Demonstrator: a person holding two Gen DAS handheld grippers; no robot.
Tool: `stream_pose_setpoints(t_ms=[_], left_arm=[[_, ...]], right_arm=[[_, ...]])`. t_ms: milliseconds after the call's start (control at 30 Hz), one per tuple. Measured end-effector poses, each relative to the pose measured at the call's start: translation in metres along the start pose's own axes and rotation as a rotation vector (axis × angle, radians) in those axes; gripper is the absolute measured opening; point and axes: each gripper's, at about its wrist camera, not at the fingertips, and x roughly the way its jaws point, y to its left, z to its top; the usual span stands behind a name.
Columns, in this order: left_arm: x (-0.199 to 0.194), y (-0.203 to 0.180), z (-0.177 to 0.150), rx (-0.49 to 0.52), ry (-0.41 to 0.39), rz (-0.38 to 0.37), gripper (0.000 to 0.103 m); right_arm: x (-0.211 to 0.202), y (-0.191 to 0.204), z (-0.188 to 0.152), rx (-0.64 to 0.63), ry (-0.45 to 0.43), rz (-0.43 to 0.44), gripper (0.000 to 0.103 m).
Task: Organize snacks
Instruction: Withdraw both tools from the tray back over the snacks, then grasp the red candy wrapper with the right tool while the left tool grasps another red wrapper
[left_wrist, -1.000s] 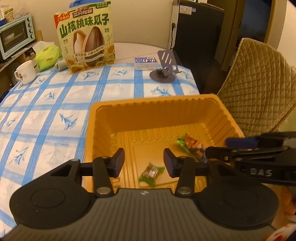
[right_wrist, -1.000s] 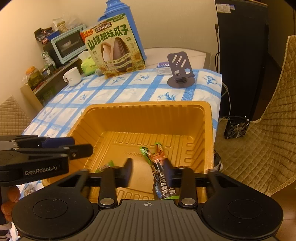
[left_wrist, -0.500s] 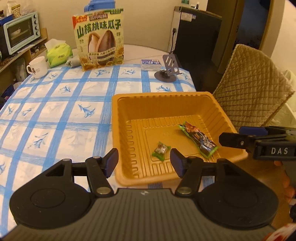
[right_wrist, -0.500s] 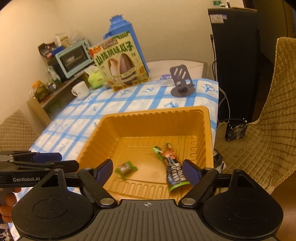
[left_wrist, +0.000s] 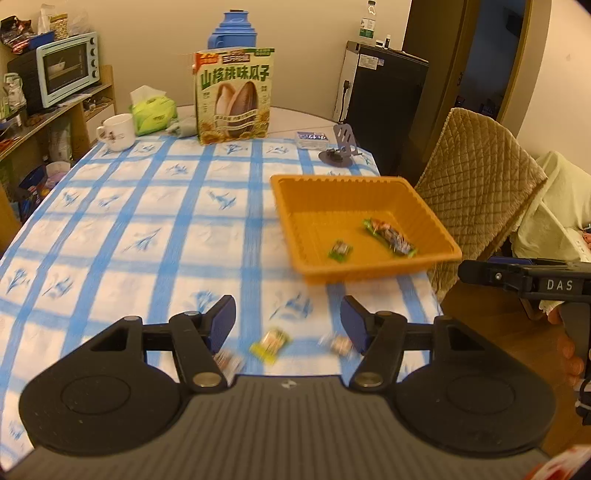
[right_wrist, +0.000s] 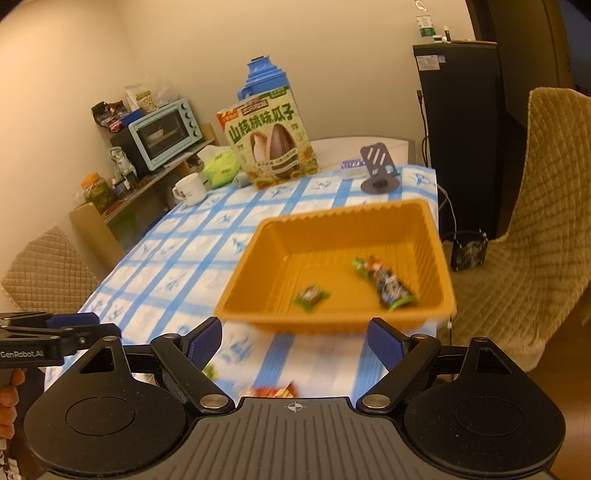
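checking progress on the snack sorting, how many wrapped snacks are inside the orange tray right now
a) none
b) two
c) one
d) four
b: the orange tray holds two wrapped snacks, a small green-wrapped candy and a long snack bar; the other loose snacks lie on the tablecloth outside it.

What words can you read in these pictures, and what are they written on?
"山核桃味瓜子": big letters on the sunflower seed box standing at the far end of the table.
"DAS": on the side of the right claw, seen from the left camera.
"GenRobot.AI": on the side of the left claw, seen from the right camera.
Too small or blurred to read: the box's smaller print, the candy wrappers in the orange tray, and the mug.
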Motion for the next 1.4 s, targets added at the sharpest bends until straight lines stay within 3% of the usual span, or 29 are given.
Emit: stream_pose_setpoints(t_ms=[300,700,1033,1400], left_arm=[[-0.049,0.042,-0.053,0.022,0.015,0.005,0.06],[-0.079,0.088,-0.101,0.041,0.049,0.034,0.06],[-0.082,0.122,-0.122,0.008,0.078,0.083,0.059],[-0.075,0.148,-0.129,-0.037,0.105,0.121,0.059]], right_arm=[[-0.019,0.062,-0.059,0.002,0.04,-0.016,0.086],[-0.001,0.129,-0.122,-0.025,0.132,0.013,0.086],[0.037,0.156,-0.144,-0.021,0.205,0.027,0.085],[0.073,0.168,-0.141,-0.021,0.232,0.034,0.083]])
